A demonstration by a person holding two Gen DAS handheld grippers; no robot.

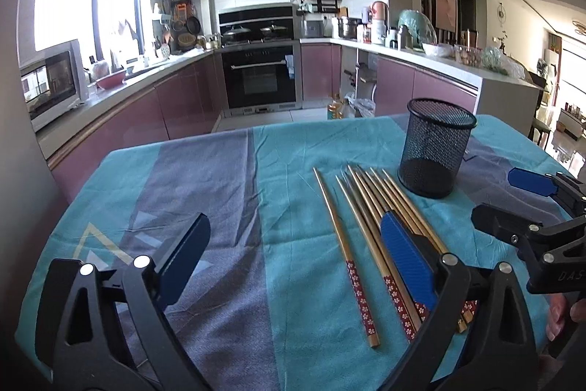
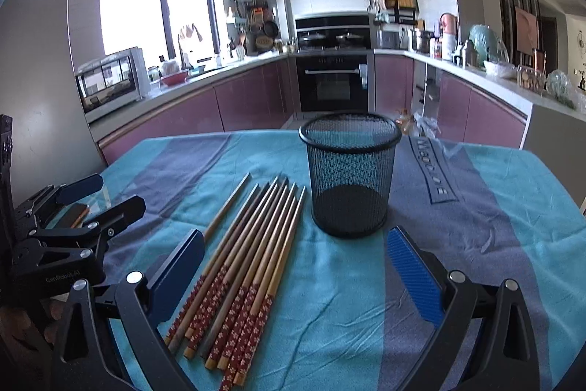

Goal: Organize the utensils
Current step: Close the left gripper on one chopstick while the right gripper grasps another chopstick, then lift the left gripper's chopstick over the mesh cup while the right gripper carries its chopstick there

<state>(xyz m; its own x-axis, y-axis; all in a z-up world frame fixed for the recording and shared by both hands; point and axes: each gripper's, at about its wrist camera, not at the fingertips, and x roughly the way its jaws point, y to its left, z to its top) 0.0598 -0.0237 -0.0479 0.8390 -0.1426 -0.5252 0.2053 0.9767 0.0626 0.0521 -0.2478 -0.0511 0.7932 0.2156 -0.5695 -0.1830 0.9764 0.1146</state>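
Observation:
Several wooden chopsticks with red flowered handles lie side by side on the tablecloth, tips pointing away; one lies a little apart on the left. A black mesh cup stands upright and empty just beyond them on the right. My left gripper hovers open over the cloth, its right pad above the bundle's handles. In the right wrist view my right gripper is open too, with the chopsticks by its left pad and the cup straight ahead. Neither holds anything.
The table wears a teal and grey-purple cloth; its far edge drops to the kitchen floor. Each gripper shows in the other's view: the right gripper, the left gripper. A hand grips the right tool. Counters and an oven stand behind.

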